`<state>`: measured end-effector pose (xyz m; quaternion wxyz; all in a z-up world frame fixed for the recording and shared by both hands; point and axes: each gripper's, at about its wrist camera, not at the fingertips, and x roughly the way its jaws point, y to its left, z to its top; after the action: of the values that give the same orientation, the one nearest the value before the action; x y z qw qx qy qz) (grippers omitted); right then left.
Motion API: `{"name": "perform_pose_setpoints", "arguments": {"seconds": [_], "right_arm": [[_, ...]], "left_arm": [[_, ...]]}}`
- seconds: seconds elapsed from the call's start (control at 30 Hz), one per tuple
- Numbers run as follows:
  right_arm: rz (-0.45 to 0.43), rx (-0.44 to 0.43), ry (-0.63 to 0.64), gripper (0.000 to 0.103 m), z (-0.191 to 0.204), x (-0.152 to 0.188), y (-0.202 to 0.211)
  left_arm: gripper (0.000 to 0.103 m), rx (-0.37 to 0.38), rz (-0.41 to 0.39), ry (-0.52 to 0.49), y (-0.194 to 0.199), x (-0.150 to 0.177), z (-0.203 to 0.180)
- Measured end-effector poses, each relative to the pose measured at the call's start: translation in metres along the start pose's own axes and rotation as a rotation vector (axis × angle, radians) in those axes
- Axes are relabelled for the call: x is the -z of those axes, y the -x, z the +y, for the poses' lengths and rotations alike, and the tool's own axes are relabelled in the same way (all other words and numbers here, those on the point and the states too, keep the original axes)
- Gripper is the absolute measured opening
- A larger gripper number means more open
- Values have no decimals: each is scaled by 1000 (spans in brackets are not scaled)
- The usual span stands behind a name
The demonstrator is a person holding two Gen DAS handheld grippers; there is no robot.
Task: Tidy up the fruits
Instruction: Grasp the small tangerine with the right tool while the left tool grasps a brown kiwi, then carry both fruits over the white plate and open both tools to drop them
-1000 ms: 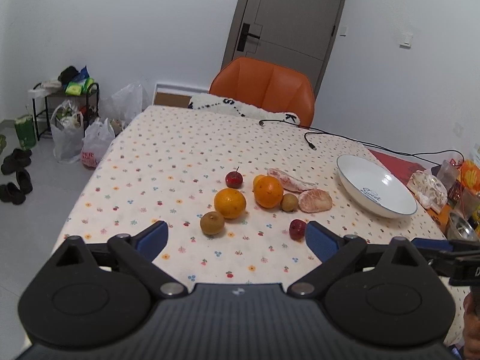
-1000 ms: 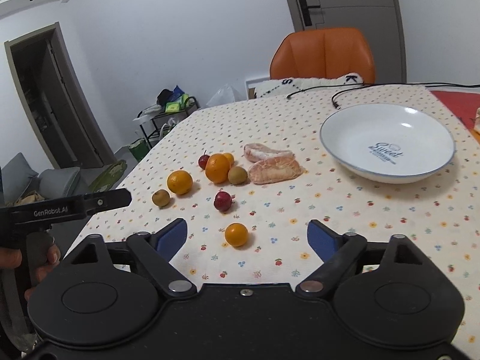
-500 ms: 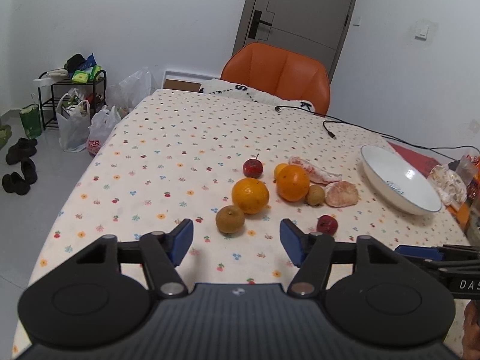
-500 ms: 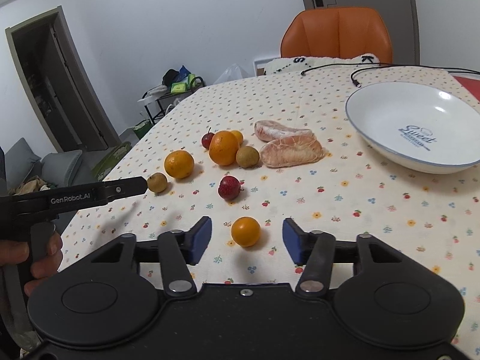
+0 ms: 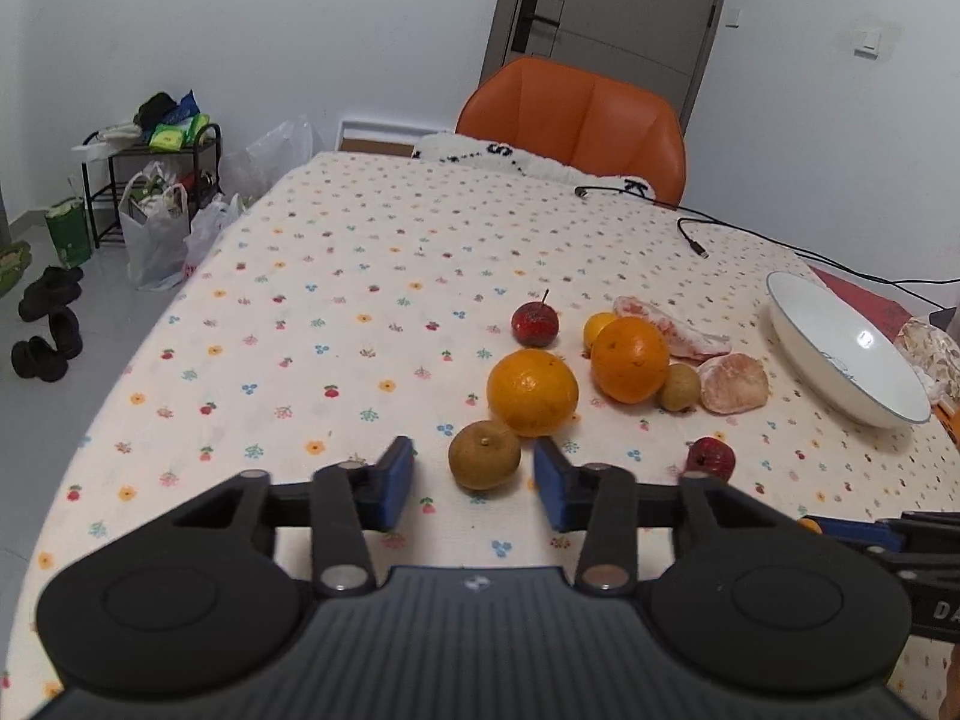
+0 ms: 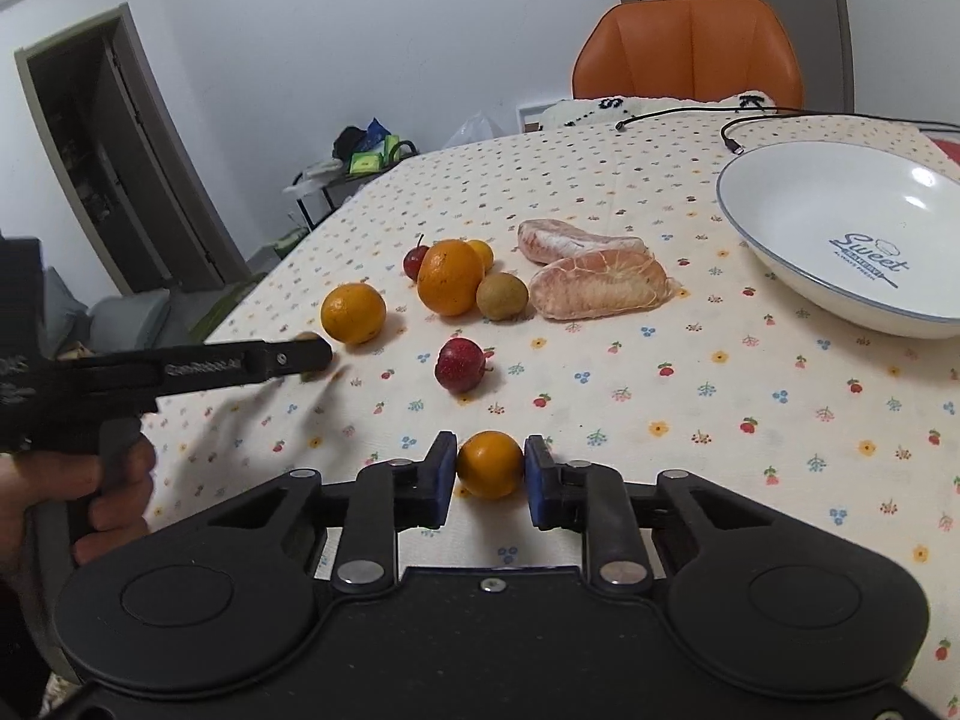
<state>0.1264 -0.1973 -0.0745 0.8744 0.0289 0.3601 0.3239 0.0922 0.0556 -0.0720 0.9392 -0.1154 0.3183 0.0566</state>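
Note:
On the flowered tablecloth [image 5: 336, 324] lie several fruits. My left gripper [image 5: 474, 480] is open, its blue pads either side of a brown round fruit [image 5: 484, 463] without touching it. Just beyond it sits a large orange [image 5: 532, 392]. In the right wrist view my right gripper [image 6: 490, 474] is shut on a small orange [image 6: 490, 464] that rests on the cloth. Ahead of it are a red fruit [image 6: 459, 365], two oranges [image 6: 450, 277], a second brown fruit [image 6: 502, 296] and two peeled pomelo pieces [image 6: 600, 285]. An empty white bowl [image 6: 840, 228] stands at the right.
An orange chair [image 5: 576, 114] stands at the table's far end, and black cables [image 5: 720, 228] trail across the cloth near the bowl. Packets [image 5: 927, 348] lie past the bowl at the right edge. A rack and bags [image 5: 150, 204] stand on the floor to the left.
Both grippers moved forward and down toward the table while narrowing. The left now straddles the brown fruit; the right has shut on the small orange.

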Motion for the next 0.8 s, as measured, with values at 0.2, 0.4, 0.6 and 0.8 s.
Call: {"name": "perform_pose_setpoints", "arguments": {"seconds": [0.2,0.4,0.6,0.8], "right_arm": [[-43,9,-17,22,-9,-1,15],[-95,28,-51,22,-26,-3,32],[-135,45,-82,22,-43,-4,46],[-175,69,-105,22,-59,-4,61]], "left_arm": [[25,4,-8,-2,-1,0,-4],[24,35,-19,-24,5,-2,-19],[25,83,-41,-58,13,-7,-45],[24,132,-49,-86,12,-13,-72]]}}
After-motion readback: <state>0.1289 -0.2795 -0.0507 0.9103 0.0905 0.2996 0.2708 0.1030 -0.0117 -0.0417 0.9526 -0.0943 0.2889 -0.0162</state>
